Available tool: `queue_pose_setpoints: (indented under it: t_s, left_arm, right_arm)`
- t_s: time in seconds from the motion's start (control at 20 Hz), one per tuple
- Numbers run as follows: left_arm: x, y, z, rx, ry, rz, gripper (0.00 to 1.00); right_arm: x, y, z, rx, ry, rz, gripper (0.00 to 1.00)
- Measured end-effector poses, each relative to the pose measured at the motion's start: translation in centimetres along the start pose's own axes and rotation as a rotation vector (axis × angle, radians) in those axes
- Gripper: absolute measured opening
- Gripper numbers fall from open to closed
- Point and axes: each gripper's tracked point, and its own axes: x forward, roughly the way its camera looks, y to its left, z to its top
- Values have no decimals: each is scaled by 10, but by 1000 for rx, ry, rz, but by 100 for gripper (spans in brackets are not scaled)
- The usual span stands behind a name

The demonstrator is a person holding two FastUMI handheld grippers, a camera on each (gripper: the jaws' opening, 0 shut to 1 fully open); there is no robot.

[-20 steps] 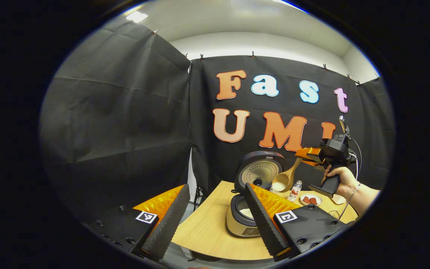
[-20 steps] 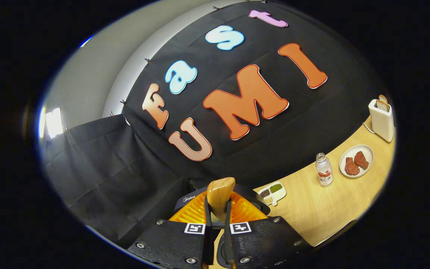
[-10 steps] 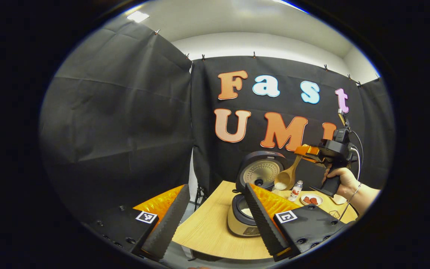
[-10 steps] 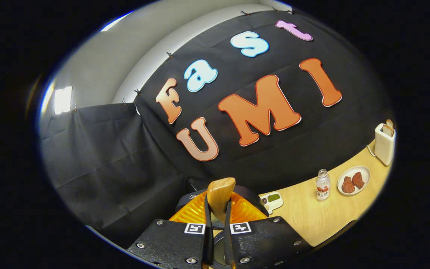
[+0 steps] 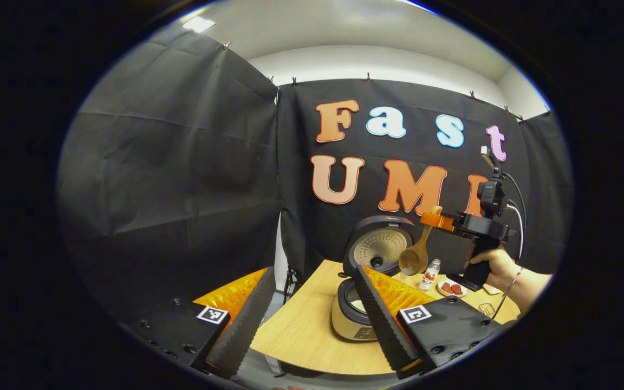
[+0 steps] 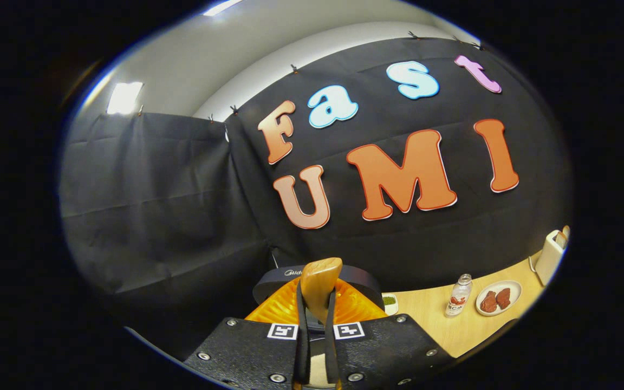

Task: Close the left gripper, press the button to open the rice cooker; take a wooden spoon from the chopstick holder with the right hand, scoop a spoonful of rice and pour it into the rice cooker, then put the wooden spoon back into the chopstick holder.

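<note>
My left gripper [image 5: 313, 270] stands open, nothing between its fingers, near the table's front. Past its right finger sits the rice cooker [image 5: 349, 320], with its lid [image 5: 379, 246] raised and white rice in the pot. Above the cooker a person's hand [image 5: 493, 265] holds my right gripper [image 5: 432, 218], shut on the handle of the wooden spoon [image 5: 414, 259]. The spoon hangs steeply, bowl down, in front of the lid. In the right gripper view my right gripper [image 6: 316, 303] clamps the spoon handle [image 6: 320, 273], whose end sticks up; the cooker lid [image 6: 290, 273] lies behind it.
On the wooden table [image 5: 301, 336] to the right of the cooker stand a small bottle [image 6: 457, 302], a plate with red meat [image 6: 499, 298], a white toaster [image 6: 550, 257] and a small dish of beans [image 6: 389, 300]. Black cloth walls close the back and left.
My right gripper has risen and rolled level. The spoon has tipped from slanted to steeply bowl-down, and the white rice seen in its bowl is gone. My left gripper has stayed still.
</note>
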Motion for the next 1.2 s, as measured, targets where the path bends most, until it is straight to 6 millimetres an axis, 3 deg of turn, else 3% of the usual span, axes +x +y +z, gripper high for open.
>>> queue_pose_setpoints:
  t_s: [0.35,0.4,0.5,0.65,0.95,1.2]
  left_arm:
    - [4,2,-5,14,13,17,97]
    - [4,2,-5,17,15,20,97]
    - [4,1,-7,17,20,22,97]
    - [7,-2,-6,14,22,21,97]
    - [10,-9,4,25,0,0,96]
    - [23,-26,12,25,-13,-43,96]
  right_arm:
    - [-1,28,-18,-216,-6,85,5]
    - [0,30,-22,-225,-1,92,10]
    - [2,29,-32,-213,21,99,5]
    - [-3,22,-39,-121,48,87,10]
    - [-31,-27,-10,69,40,21,10]
    - [-80,-100,16,131,2,-96,10]
